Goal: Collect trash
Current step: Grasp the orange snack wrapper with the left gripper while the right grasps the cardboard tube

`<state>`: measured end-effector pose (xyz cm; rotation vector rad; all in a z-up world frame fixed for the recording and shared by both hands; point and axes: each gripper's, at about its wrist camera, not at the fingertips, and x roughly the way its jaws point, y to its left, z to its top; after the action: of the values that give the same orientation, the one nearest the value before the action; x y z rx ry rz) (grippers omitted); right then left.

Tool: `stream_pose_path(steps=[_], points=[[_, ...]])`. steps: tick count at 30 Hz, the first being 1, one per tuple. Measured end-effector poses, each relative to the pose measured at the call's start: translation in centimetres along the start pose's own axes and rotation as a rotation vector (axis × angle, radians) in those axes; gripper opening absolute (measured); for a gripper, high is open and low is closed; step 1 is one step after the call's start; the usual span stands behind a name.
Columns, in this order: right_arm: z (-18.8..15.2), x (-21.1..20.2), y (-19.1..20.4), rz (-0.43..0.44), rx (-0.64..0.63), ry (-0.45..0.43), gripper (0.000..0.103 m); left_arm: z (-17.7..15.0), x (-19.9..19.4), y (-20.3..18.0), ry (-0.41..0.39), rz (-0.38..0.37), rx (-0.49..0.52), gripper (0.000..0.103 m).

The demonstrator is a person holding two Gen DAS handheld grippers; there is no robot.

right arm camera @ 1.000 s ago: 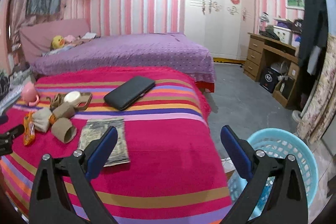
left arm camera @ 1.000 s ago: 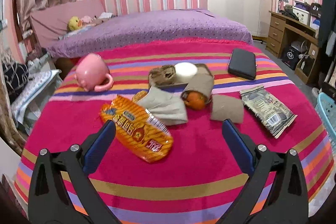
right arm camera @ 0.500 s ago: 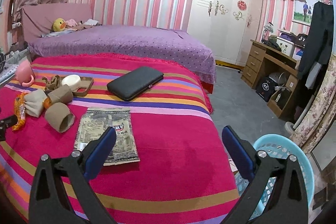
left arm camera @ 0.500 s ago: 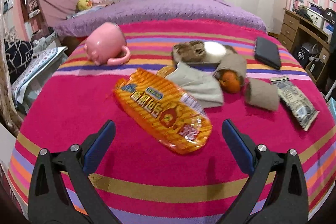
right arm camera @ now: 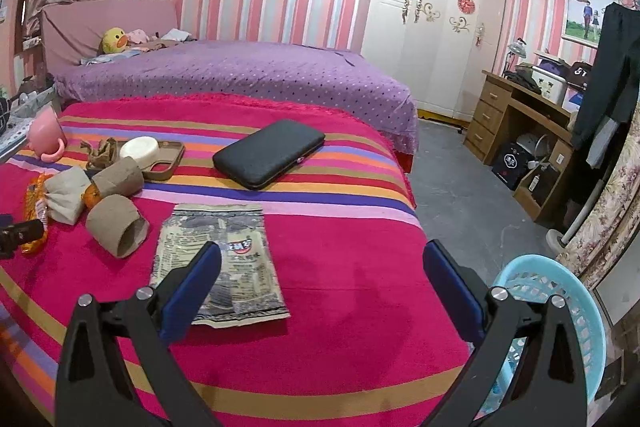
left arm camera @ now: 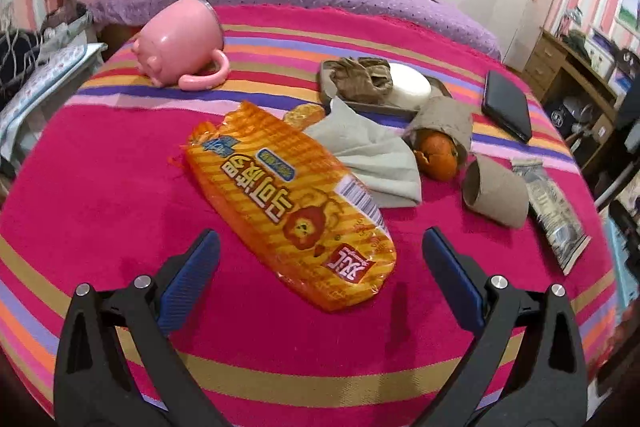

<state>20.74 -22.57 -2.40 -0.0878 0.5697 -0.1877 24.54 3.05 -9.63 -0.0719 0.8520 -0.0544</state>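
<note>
An orange snack wrapper [left arm camera: 292, 203] lies flat on the striped red blanket [left arm camera: 100, 187], its near end between the open fingers of my left gripper [left arm camera: 320, 267], which holds nothing. Behind it lie a crumpled grey tissue [left arm camera: 372, 155], an orange peel [left arm camera: 436, 155] and two cardboard tubes [left arm camera: 496, 191]. A grey foil wrapper [right arm camera: 224, 259] lies just ahead of my right gripper [right arm camera: 320, 275], which is open and empty. A light blue basket [right arm camera: 560, 311] stands on the floor at the right.
A pink mug [left arm camera: 180, 39] lies on its side at the back left. A brown tray [left arm camera: 384, 91] holds a white bar and crumpled paper. A black case [right arm camera: 268, 151] rests farther back. A purple bed [right arm camera: 240, 75] and a wooden desk [right arm camera: 520, 115] lie beyond.
My left gripper has moved forward and down towards the orange wrapper, which now reaches between its fingers. My right gripper has shifted closer to the grey foil wrapper. Both stay open.
</note>
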Motion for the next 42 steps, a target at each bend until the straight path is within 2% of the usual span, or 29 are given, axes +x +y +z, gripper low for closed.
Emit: stream_pose_path(steps=[1,3,4,6,7,9,12,19,20,22,34,42], points=[[0.0,0.0,0.1,0.002,-0.003,0.002,0.098,-0.2,0.3,-0.2,0.004,0.031,0.025,0.097],[0.0,0.1,0.3,0.007,-0.008,0.008,0.098,-0.5,0.7,-0.4,0.02,0.057,0.059,0.085],[-0.1,0.2,0.4,0.01,-0.01,0.014,0.098,-0.5,0.5,-0.3,0.013,0.047,0.062,0.082],[-0.2,0.2,0.4,0.013,-0.014,0.02,0.098,-0.6,0.0,0.0,0.006,0.027,0.066,0.065],[-0.2,0.2,0.4,0.015,-0.014,0.022,0.098,-0.7,-0.2,0.2,0.005,0.021,0.073,0.061],[-0.2,0.2,0.5,0.024,-0.013,0.026,0.098,-0.8,-0.5,0.6,0.003,0.014,0.08,0.046],[-0.3,0.1,0.9,0.044,-0.01,0.03,0.098,-0.8,-1.0,1.6,0.002,-0.011,0.07,0.035],[-0.2,0.5,3.4,0.118,-0.017,0.047,0.098,-0.4,-1.8,3.8,-0.03,-0.001,0.032,0.032],[-0.1,0.7,4.0,0.129,-0.024,0.049,0.098,-0.3,-2.0,3.9,-0.033,0.007,0.033,0.03],[-0.1,1.0,5.1,0.144,-0.04,0.056,0.098,-0.1,-2.3,4.0,-0.042,0.017,0.045,0.015],[0.6,2.3,12.1,0.265,-0.096,0.087,0.098,1.5,-4.2,5.7,-0.108,0.091,0.054,0.013],[0.9,3.8,14.9,0.311,-0.129,0.135,0.095,1.6,-4.2,5.6,-0.109,0.09,0.053,0.013]])
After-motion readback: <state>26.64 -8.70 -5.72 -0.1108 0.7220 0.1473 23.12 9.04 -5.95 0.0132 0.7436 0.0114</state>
